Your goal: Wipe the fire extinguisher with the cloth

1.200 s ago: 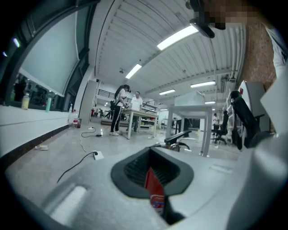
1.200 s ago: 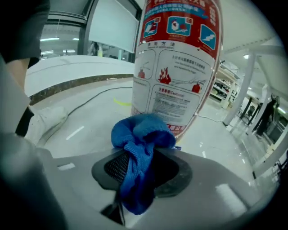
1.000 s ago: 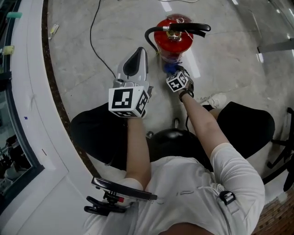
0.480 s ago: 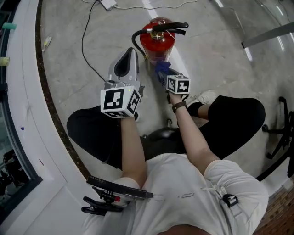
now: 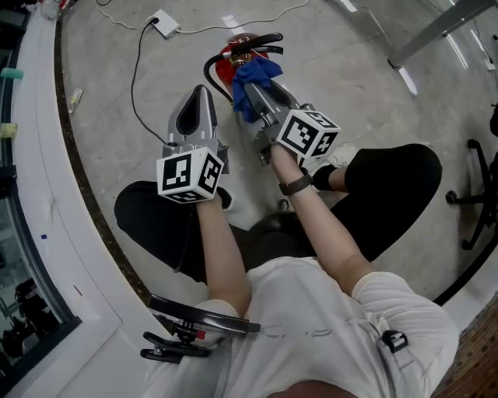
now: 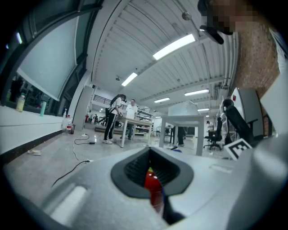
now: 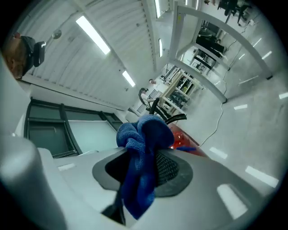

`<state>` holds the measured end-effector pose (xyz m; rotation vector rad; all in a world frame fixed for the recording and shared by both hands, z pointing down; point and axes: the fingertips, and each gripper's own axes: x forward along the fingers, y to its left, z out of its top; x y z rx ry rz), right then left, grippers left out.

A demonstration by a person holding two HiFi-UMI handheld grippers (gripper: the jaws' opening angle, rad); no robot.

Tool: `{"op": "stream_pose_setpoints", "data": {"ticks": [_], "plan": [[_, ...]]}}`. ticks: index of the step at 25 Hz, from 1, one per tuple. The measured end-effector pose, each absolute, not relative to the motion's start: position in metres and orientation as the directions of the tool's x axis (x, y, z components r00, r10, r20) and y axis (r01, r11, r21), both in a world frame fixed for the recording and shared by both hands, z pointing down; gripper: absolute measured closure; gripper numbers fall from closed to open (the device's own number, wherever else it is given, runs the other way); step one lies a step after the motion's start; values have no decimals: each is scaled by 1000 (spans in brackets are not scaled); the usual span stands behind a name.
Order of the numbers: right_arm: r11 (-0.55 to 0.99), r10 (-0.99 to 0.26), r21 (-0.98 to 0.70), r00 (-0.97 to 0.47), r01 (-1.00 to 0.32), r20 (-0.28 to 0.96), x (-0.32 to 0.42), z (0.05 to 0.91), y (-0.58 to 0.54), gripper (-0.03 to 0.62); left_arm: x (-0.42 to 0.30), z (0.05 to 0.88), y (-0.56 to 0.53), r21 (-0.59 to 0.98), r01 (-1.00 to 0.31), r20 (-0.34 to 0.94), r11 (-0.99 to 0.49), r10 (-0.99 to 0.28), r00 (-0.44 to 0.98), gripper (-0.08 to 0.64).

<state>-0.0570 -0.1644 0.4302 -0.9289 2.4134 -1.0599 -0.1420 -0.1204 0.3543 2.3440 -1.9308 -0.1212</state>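
The red fire extinguisher (image 5: 227,62) stands on the floor ahead of me, with its black handle (image 5: 261,41) and hose on top. My right gripper (image 5: 262,99) is shut on the blue cloth (image 5: 251,78), which bunches out against the extinguisher's upper side near the handle. In the right gripper view the cloth (image 7: 143,137) hangs from the right gripper (image 7: 145,158), with the red extinguisher (image 7: 185,140) just behind. My left gripper (image 5: 203,91) hovers to the extinguisher's left, shut and holding nothing. Through the left gripper (image 6: 150,152) shows the extinguisher (image 6: 153,183).
A white power adapter (image 5: 164,22) and black cables (image 5: 138,93) lie on the floor at the left. A white curved ledge (image 5: 39,163) runs along the left. A metal table leg (image 5: 426,33) stands at top right, a chair base (image 5: 476,194) at the right. My knees are below.
My right gripper has risen with the blue cloth from the foot of the extinguisher to its upper part by the handle. The left gripper has stayed beside it.
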Motion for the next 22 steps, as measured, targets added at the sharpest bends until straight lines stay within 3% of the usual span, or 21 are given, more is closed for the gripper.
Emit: {"op": "stream_pose_setpoints", "data": {"ticks": [6, 9, 17, 22], "plan": [[430, -713, -760, -700, -487, 46, -44, 464, -179, 469, -129, 355, -118, 111, -971, 20, -210, -977, 213, 557], [320, -718, -782, -675, -534, 167, -29, 525, -175, 471, -129, 361, -120, 110, -972, 31, -206, -977, 210, 557], [-87, -582, -812, -632, -578, 512, -39, 767, -162, 472, -130, 386, -139, 113, -973, 95, -204, -972, 215, 557], [-206, -427, -723, -605, -659, 672, -41, 859, -156, 476, -146, 405, -152, 118, -978, 127, -175, -974, 189, 557]]}}
